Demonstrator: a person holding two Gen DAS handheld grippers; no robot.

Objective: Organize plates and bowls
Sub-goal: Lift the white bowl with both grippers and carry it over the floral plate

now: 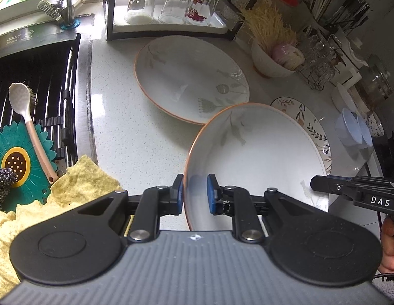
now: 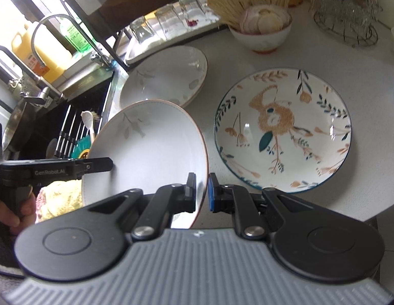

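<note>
A white plate with an orange rim and grey leaf print is held tilted above the counter. My left gripper is shut on its left rim. My right gripper is shut on its right rim; it also shows at the right edge of the left wrist view. A matching plate lies flat on the counter behind. A colourful bird-pattern plate lies flat to the right. A bowl holding noodles and onion stands at the back.
The sink with a rack, a spoon and a green flower mat lies left. A yellow cloth lies at its edge. Upturned glasses stand on a rack tray behind. A wire basket and utensil holders stand back right.
</note>
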